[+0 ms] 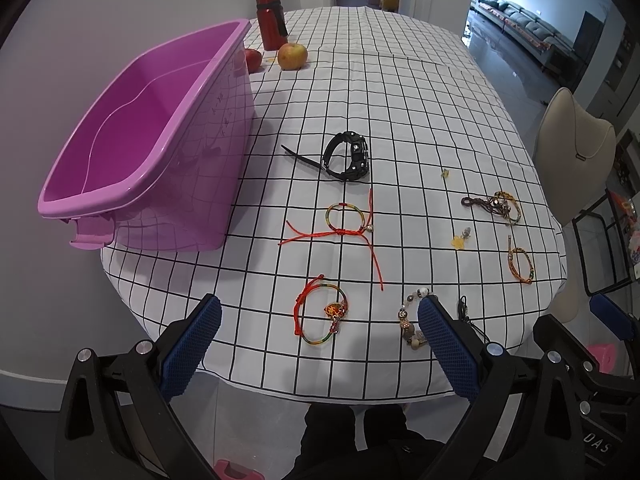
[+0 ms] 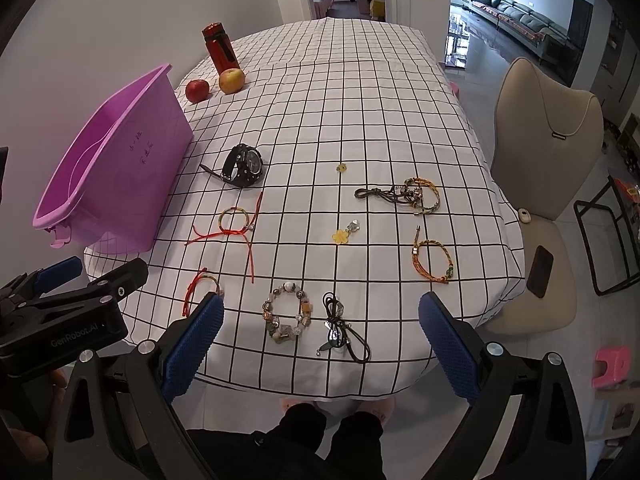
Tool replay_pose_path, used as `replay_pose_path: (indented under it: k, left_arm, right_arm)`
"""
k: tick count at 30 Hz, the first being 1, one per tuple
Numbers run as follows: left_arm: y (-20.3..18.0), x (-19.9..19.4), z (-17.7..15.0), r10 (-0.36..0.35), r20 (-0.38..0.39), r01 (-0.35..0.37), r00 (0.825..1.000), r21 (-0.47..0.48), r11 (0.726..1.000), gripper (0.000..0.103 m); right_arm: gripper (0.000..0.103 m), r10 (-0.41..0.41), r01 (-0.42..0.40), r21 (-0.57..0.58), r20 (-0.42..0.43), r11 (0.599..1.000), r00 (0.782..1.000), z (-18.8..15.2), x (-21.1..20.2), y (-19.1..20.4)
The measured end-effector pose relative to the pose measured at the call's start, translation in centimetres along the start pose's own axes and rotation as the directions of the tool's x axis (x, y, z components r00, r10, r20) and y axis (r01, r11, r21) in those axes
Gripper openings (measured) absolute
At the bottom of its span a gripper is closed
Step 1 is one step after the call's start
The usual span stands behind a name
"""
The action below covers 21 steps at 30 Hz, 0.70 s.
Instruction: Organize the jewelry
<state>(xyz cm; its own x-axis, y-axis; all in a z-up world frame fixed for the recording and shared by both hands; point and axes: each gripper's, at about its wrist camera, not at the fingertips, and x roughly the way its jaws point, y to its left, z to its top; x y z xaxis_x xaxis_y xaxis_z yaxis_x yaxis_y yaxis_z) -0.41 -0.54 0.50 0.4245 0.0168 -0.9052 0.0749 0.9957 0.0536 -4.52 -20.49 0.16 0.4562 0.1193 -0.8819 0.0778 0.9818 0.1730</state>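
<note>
Blue-padded fingers (image 1: 192, 344) of the left gripper (image 1: 320, 340) stand spread wide, holding nothing, above the near table edge; between them lies a red-cord bracelet (image 1: 322, 314). Right gripper (image 2: 320, 340), jaws likewise parted and empty, frames a beaded bracelet (image 2: 286, 316) and a dark cord pendant (image 2: 340, 330), possibly a necklace. Farther out on the checked tablecloth (image 2: 360, 120): a red-string bracelet (image 2: 234, 224), a black watch (image 2: 244, 166), a yellow flower charm (image 2: 342, 236), 2 woven bracelets (image 2: 434, 260) (image 2: 420, 194). Left: purple bin (image 1: 132, 128). Far edge: 2 apples (image 2: 232, 80) (image 2: 197, 90), red bottle (image 2: 218, 48).
</note>
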Motion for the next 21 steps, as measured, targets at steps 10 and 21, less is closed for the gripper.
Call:
replay_pose_path:
  k: [10, 21]
  left_arm:
    - [-0.03, -0.01, -0.02, 0.001, 0.001, -0.001, 1.0, 0.001, 1.0, 0.097]
    - [-0.01, 0.0, -0.02, 0.0, 0.0, 0.0, 1.0, 0.001, 1.0, 0.097]
  right_arm:
    - [0.094, 0.001, -0.001, -0.002, -0.002, 1.0, 1.0, 0.06, 0.02, 0.11]
    - [0.094, 0.003, -0.003, -0.007, -0.006, 1.0, 1.0, 0.19, 0.28, 0.49]
